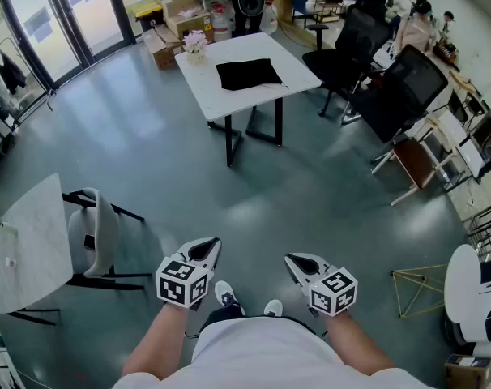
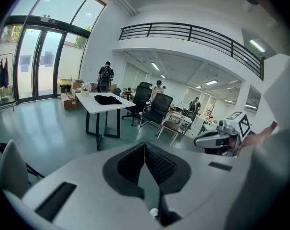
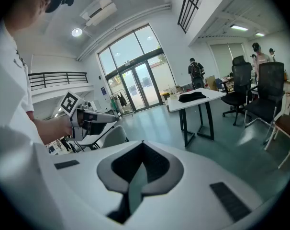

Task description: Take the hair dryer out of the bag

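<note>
Step, likely: approach. White left gripper (image 1: 211, 247) and white right gripper (image 1: 294, 261) are hanging near, jaws closed, empty. Flat black fabric bag (image 1: 247, 74) is lying on far white rectangular table (image 1: 201, 79); hair dryer unseen. Next: walking there.

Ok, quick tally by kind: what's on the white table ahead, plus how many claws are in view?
Black bag: 1
Flower pot: 1
Claws: 2 (left claw, right claw, both shut, empty)
Total: 4
</note>
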### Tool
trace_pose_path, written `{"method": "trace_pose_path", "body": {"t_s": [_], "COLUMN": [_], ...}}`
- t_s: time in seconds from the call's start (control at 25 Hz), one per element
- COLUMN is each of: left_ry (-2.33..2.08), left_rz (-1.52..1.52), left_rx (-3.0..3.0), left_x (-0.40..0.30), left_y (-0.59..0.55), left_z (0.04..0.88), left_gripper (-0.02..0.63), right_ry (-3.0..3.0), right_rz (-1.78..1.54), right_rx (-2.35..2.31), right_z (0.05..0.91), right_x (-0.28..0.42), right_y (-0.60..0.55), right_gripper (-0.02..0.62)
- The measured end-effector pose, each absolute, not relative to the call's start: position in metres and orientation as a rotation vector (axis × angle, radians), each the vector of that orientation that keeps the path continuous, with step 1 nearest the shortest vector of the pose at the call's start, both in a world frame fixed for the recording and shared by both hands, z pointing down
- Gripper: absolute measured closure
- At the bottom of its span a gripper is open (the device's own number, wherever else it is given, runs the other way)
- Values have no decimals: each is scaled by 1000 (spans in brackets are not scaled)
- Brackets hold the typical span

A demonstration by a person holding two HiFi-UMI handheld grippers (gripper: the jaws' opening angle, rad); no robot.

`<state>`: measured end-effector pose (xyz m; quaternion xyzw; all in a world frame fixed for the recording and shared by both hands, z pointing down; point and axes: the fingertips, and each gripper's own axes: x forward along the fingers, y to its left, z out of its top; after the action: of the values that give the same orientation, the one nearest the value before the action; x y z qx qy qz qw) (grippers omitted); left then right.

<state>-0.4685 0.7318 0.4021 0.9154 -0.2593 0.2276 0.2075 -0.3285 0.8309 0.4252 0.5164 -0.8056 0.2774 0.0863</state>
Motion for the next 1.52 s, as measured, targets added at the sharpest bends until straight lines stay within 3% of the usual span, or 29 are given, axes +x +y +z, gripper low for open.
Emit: {"method": "trace_pose_path", "body": {"t_s": [1.52], "left_ry": [-534], "left_rz": [694], "left_rx": [2539], "left_x": [-496], "left_y": [608], "left_z": [427], "left_gripper": [589], "right_ry": [-2260], "right_rz": [835], "right_rx": [1684], "right_z": [430], "right_x": [-369], "right_y": [707], "right_gripper": [580]}}
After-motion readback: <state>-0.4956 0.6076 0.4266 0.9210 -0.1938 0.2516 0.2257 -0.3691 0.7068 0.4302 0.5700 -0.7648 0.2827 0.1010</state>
